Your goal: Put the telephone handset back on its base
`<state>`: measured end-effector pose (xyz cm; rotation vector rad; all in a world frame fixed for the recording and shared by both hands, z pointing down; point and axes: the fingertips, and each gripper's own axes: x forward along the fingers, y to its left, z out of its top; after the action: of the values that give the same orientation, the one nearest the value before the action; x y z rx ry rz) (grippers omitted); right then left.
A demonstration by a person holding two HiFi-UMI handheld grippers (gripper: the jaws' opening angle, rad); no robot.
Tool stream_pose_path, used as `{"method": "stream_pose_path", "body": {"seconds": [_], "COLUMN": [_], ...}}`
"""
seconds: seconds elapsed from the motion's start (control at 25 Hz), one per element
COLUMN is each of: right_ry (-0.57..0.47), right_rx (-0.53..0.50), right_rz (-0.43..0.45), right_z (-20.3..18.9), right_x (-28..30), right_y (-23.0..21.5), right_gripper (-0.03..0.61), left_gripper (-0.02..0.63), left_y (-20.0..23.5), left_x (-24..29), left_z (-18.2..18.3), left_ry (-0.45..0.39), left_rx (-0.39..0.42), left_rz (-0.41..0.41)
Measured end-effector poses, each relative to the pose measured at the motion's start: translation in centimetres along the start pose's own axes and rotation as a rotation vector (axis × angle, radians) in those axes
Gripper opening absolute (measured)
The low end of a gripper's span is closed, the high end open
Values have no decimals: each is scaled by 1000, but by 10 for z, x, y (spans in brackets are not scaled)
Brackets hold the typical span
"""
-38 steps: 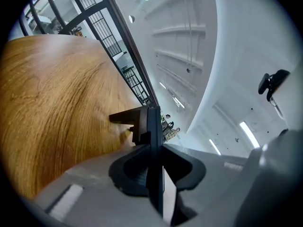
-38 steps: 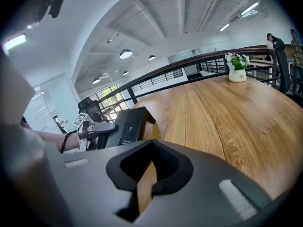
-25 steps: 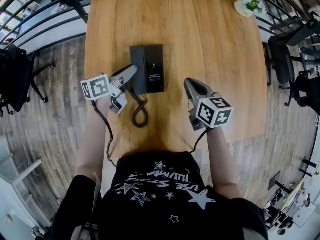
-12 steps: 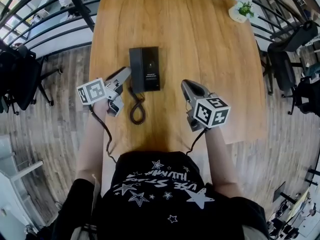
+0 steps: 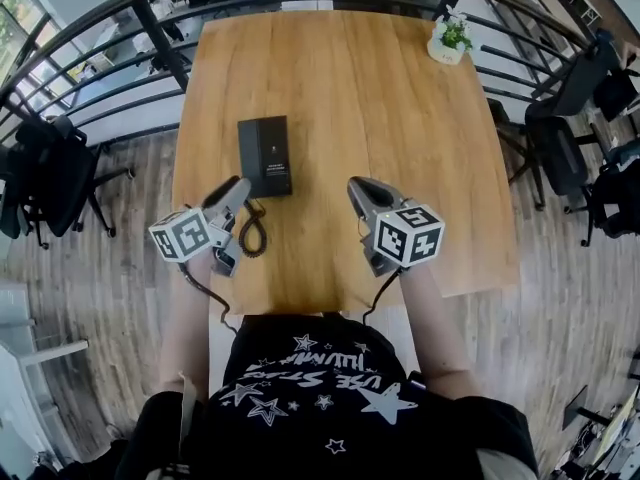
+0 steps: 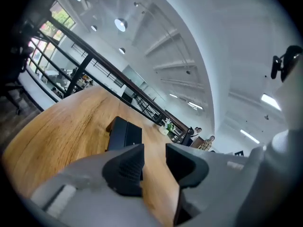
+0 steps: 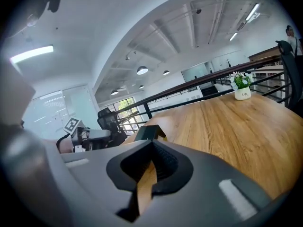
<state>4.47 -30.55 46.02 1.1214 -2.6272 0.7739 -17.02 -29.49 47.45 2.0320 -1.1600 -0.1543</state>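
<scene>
The black telephone (image 5: pixel 265 156) lies on the wooden table (image 5: pixel 400 118), left of the middle, and its handset (image 5: pixel 252 154) rests along the left side of the base. Its coiled cord (image 5: pixel 250 234) loops toward me. My left gripper (image 5: pixel 238 184) hovers just short of the phone's near left corner, open, with nothing between the jaws. The left gripper view shows the phone (image 6: pixel 124 134) ahead, beyond the parted left gripper (image 6: pixel 154 162). My right gripper (image 5: pixel 356 186) floats to the phone's right, shut and empty. In its own view, the right gripper (image 7: pixel 150 167) has the phone (image 7: pixel 149 132) beyond it.
A small potted plant (image 5: pixel 448 40) stands at the table's far right corner, also in the right gripper view as a white pot (image 7: pixel 242 88). Black railings and office chairs (image 5: pixel 45 173) surround the table. People stand far off past the railing (image 6: pixel 201 138).
My left gripper has drawn back from the phone's left edge toward me, leaving the handset on the base. The head view has shifted, so the whole table now shows. The right gripper has barely moved.
</scene>
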Motion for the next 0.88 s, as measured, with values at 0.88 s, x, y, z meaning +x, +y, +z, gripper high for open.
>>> {"method": "stream_pose_path", "body": {"seconds": [0.88], "right_ry": [88], "right_rx": [5], "right_rz": [84], "right_z": [-71], "right_x": [-66], "right_y": [-5], "right_gripper": [2], "left_gripper": [140], "left_y": [-81], "left_x": [-43], "left_z": [-131], "left_ry": [99], "left_rx": [228], "left_rz": [115]}}
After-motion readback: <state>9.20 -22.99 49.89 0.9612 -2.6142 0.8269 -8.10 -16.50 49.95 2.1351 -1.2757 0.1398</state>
